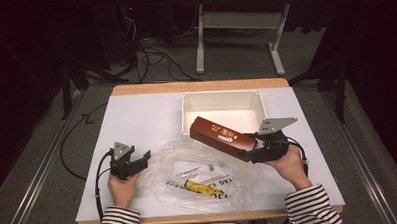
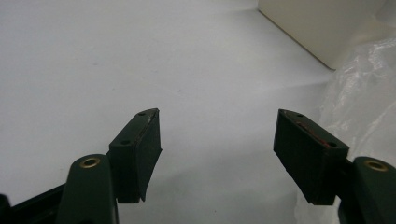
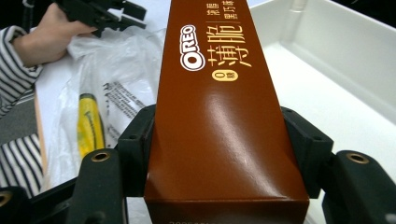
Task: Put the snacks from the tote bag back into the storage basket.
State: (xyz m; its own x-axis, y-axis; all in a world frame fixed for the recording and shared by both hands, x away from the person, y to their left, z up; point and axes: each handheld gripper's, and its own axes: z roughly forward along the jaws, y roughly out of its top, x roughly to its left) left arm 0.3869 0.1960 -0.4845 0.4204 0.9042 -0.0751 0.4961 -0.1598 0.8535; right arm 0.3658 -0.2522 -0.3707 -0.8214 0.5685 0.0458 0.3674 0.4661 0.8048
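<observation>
In the high view both striped-sleeved forearms enter from the bottom edge: the left gripper (image 1: 147, 157), at lower left, lies low over the white table (image 1: 136, 114) with its jaws apart on nothing, while the right gripper (image 1: 248, 146), right of centre, clamps the near end of a brown Oreo box (image 1: 218, 135) that slants up-left over the rim of the white tray (image 1: 222, 96), above a clear plastic bag (image 1: 199, 177). The left gripper view has the two black jaws standing wide over bare table, the tray's corner at upper right and the bag along the right edge. The right gripper view shows the jaws pressed on both sides of the box, which runs up the middle of the frame, with the tray at upper right, the bag at left and the other hand (image 3: 44, 37) at upper left.
</observation>
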